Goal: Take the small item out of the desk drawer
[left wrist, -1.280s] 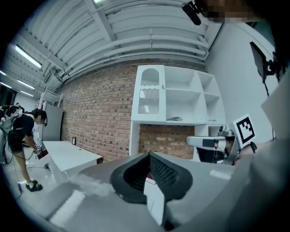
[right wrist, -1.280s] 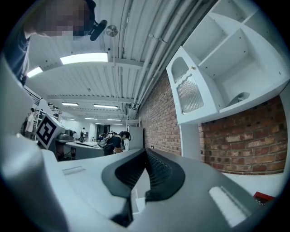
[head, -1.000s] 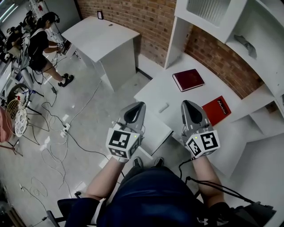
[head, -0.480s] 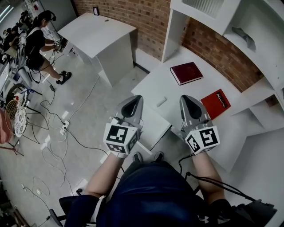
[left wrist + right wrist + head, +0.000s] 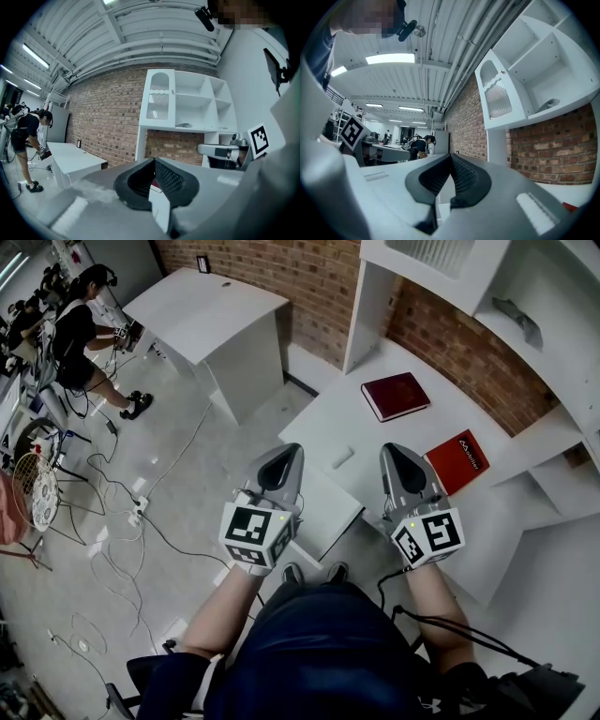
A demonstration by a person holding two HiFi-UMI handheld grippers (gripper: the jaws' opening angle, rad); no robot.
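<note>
White desk (image 5: 319, 427): head view; it stands against the brick wall (image 5: 309, 277); a maroon book (image 5: 396, 395) and a red book (image 5: 457, 460) lie on it, well apart
Pale oblong (image 5: 342, 457): it lies on the desktop between your two grippers; you cannot tell whether it is the small item
Drawer (image 5: 323, 512): a white panel juts from the desk front, just beside your left gripper (image 5: 284, 463); its inside is not shown
Right gripper (image 5: 401, 465): you hold it level over the desk edge, beside the red book
Person (image 5: 75, 334): bent at another table, well apart from you
Left gripper view: your left gripper (image 5: 153, 161) has its jaws together, nothing between them; beyond them stand the brick wall (image 5: 108, 117) and white shelves (image 5: 187, 101)
Right gripper view: your right gripper (image 5: 450, 157) has its jaws together too, nothing between them; the shelves (image 5: 525, 70) hang above; the small item shows in neither gripper view
</note>
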